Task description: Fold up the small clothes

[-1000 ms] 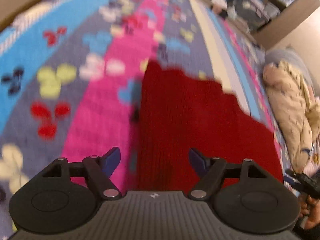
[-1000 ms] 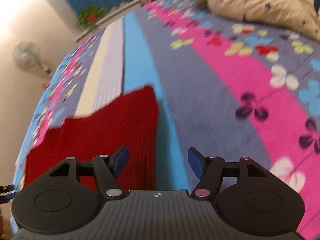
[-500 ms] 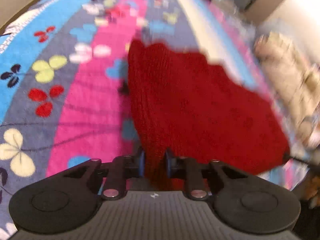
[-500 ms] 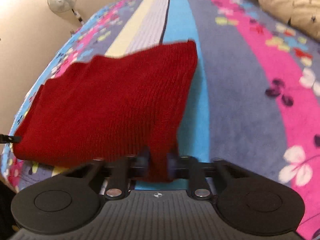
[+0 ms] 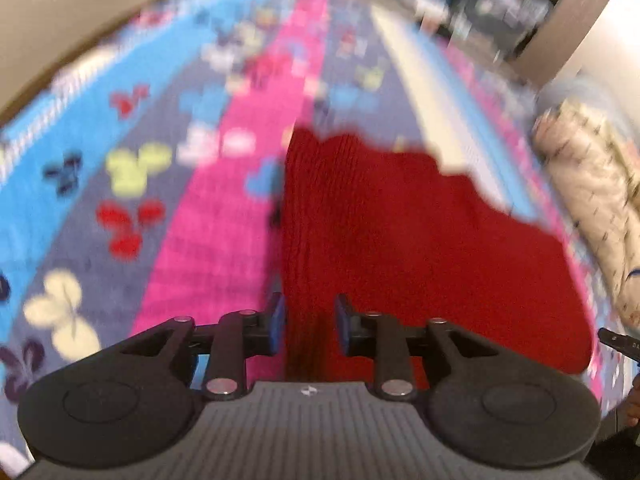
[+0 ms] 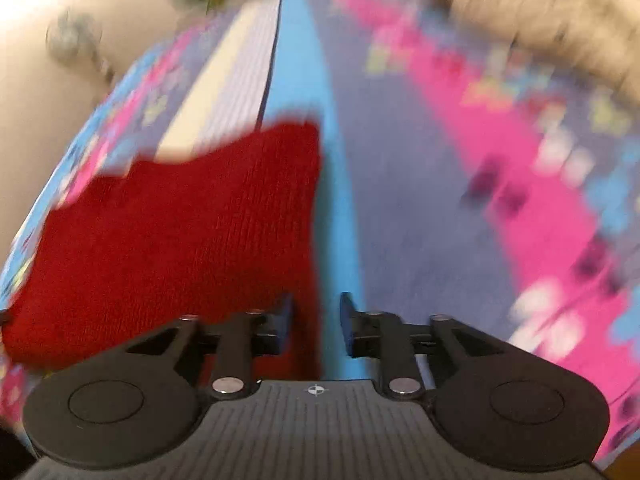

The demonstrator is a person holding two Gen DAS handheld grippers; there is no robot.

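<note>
A red knitted garment (image 5: 400,232) lies spread on the patterned bedspread (image 5: 200,220). My left gripper (image 5: 308,326) sits at the garment's near left corner, jaws partly open with red cloth between them but not pinched. In the right wrist view the same red garment (image 6: 180,232) fills the left half. My right gripper (image 6: 316,324) is at its near right edge, jaws partly open, with the garment's edge and the blue stripe between them. Both views are blurred by motion.
A beige quilted blanket (image 5: 592,208) is bunched on the bed's right side, and also shows along the top of the right wrist view (image 6: 540,20). A fan (image 6: 70,40) stands by the wall. Shelves with clutter (image 5: 500,4) stand beyond the bed.
Both grippers were shut on the garment's near corners half a second ago and have now opened part way. The lifted garment has dropped back onto the bed. Both cameras are moving.
</note>
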